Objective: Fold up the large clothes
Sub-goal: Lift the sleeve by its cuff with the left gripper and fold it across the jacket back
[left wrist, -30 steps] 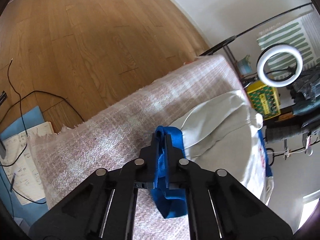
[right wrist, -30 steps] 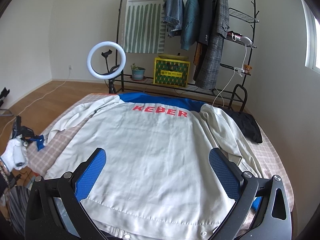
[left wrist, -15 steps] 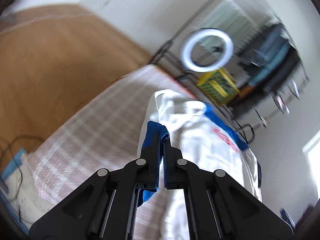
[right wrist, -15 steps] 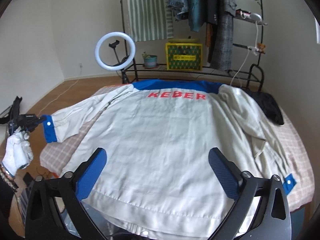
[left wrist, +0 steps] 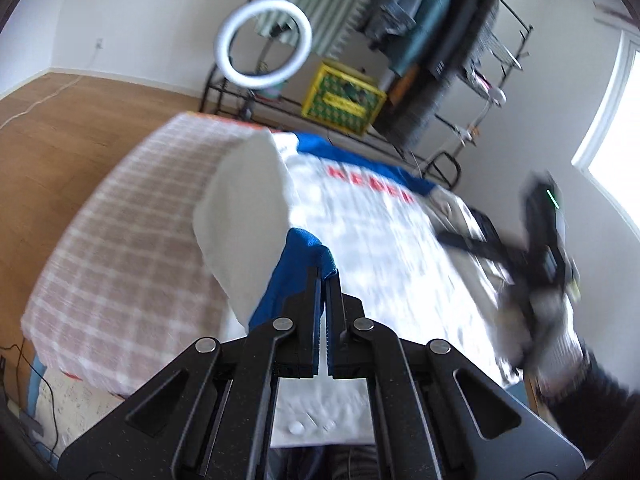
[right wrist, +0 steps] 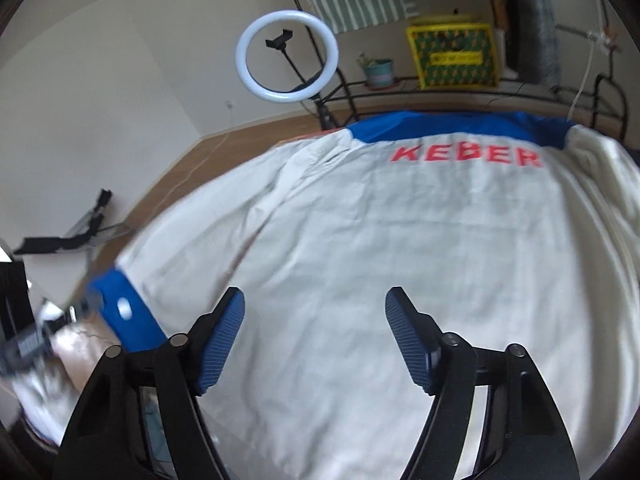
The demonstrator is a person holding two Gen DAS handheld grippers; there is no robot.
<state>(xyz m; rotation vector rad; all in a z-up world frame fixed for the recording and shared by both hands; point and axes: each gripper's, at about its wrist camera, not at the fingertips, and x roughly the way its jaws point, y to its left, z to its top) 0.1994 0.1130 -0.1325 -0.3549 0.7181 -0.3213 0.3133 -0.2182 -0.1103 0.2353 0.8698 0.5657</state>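
White jacket [right wrist: 400,264] w/ blue yoke and red "KEBER" lettering lies back-up, spread over a bed w/ a pink checked cover [left wrist: 120,240], taking up most of the bed; yoke toward the far edge, hem at the near edge.

Left tongs [left wrist: 324,276]: fully closed, pinching the blue cuff [left wrist: 296,264] of the jacket's sleeve [left wrist: 244,216]. Sleeve is lifted off the cover, arching up from the shoulder near the bed's far left corner and hanging over the jacket's left side.

Right tongs [right wrist: 314,312]: jaws apart and closing, nothing btwn them; blue pads hover above the mid-back of the jacket, no contact visible. In the left wrist view the right tongs show blurred at the bed's right edge.

Behind the bed: ring light [right wrist: 286,54], yellow crate [right wrist: 456,58] and clothes rack [left wrist: 448,52] along the wall. Wood floor [left wrist: 80,120] left of the bed.
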